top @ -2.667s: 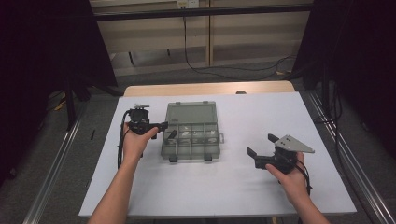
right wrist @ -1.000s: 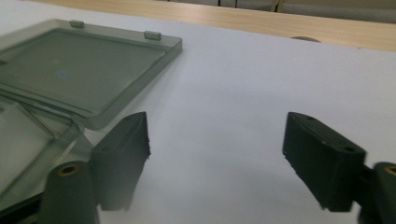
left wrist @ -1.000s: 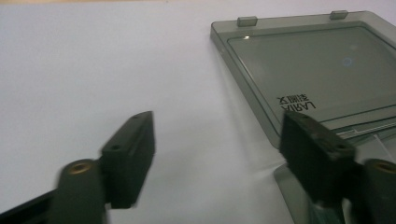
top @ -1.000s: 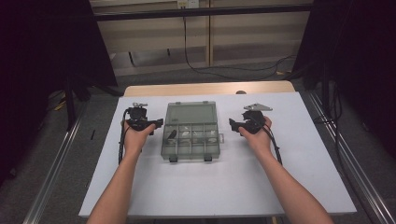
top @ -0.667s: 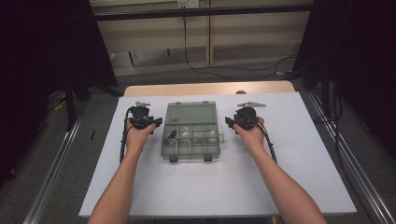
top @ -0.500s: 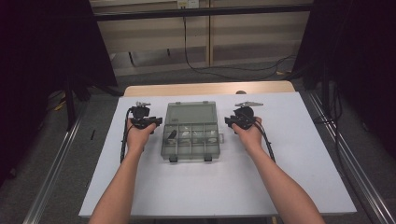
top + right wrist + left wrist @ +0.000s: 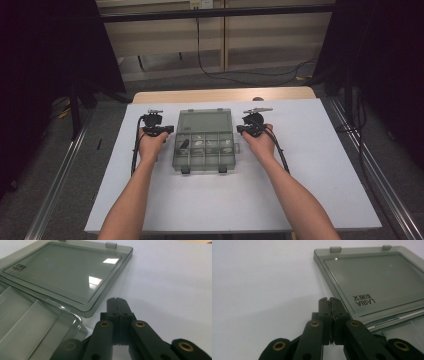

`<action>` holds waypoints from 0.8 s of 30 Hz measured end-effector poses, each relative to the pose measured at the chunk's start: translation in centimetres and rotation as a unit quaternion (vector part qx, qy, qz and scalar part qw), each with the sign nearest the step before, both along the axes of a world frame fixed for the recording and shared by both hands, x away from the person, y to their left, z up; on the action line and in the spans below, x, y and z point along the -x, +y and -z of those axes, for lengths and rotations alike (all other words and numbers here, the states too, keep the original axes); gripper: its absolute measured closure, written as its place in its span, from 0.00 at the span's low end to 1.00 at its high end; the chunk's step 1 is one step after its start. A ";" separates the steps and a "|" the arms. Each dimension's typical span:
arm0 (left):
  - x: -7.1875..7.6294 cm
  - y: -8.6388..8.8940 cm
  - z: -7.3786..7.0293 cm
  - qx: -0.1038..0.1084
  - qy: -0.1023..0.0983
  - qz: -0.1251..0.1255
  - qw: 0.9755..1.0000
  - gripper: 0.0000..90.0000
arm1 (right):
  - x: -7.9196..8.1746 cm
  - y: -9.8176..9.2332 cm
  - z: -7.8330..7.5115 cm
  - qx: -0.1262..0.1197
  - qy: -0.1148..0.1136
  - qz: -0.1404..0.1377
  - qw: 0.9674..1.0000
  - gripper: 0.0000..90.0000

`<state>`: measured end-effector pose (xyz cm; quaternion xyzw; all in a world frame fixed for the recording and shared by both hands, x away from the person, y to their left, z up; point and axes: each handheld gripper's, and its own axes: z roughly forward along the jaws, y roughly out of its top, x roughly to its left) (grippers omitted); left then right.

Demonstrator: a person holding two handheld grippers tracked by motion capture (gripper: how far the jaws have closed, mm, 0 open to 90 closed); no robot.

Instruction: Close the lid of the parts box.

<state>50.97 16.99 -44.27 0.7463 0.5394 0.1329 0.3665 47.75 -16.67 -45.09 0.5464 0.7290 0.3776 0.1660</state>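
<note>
A smoky clear compartment box (image 7: 205, 152) lies open mid-table, its lid (image 7: 204, 121) folded flat toward the back. Small parts sit in a few compartments (image 7: 184, 145). My left gripper (image 7: 169, 129) rests at the box's left side, and its jaws have just been closing: they are shut with nothing between them, tips (image 7: 329, 299) just beside the lid's (image 7: 374, 282) left edge. My right gripper (image 7: 240, 129) sits at the box's right side; its jaws have also just closed on nothing, tips (image 7: 116, 299) near the lid's (image 7: 65, 272) corner and the tray (image 7: 30, 325).
The white tabletop (image 7: 300, 190) spreads wide in front of and beside the box. A wooden strip (image 7: 220, 95) runs along the back edge. Cables (image 7: 135, 150) trail from both grippers along the forearms. Metal rails (image 7: 370, 180) flank the table on the floor.
The right hand has come from the table's front right up to the box's right side, then edged left toward it. The left hand has stayed beside the box.
</note>
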 end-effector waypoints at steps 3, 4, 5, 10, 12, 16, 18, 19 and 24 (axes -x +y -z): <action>-0.2 -0.3 0.4 -0.001 0.007 0.000 1.000 1.00 | -0.3 0.3 0.6 -0.008 0.015 0.005 1.000 1.00; -0.2 -0.4 0.4 -0.004 0.011 -0.004 1.000 1.00 | -0.5 0.3 0.8 -0.008 0.019 0.006 1.000 1.00; -0.3 -0.4 0.5 -0.005 0.012 -0.004 1.000 1.00 | -0.6 0.3 1.0 -0.008 0.022 0.004 1.000 1.00; -0.8 -0.7 1.1 0.000 0.021 -0.009 1.000 1.00 | -0.8 0.5 0.9 0.011 0.022 -0.007 1.000 1.00; -0.9 -0.7 1.0 -0.006 0.022 -0.005 1.000 1.00 | -1.1 0.4 0.9 0.008 0.025 -0.006 1.000 1.00; -0.9 -0.8 1.0 -0.006 0.021 -0.011 1.000 1.00 | -1.5 0.6 1.0 0.000 0.024 -0.008 1.000 1.00; -1.0 -0.8 1.0 -0.006 0.022 -0.008 1.000 1.00 | -1.8 0.6 1.1 -0.004 0.022 -0.010 1.000 1.00; -1.0 -0.9 1.0 -0.006 0.023 -0.010 1.000 1.00 | -1.9 0.7 1.1 -0.007 0.022 -0.007 1.000 1.00; -1.2 -0.9 1.0 -0.008 0.025 -0.013 1.000 1.00 | -2.2 0.7 1.3 -0.022 0.022 0.001 1.000 1.00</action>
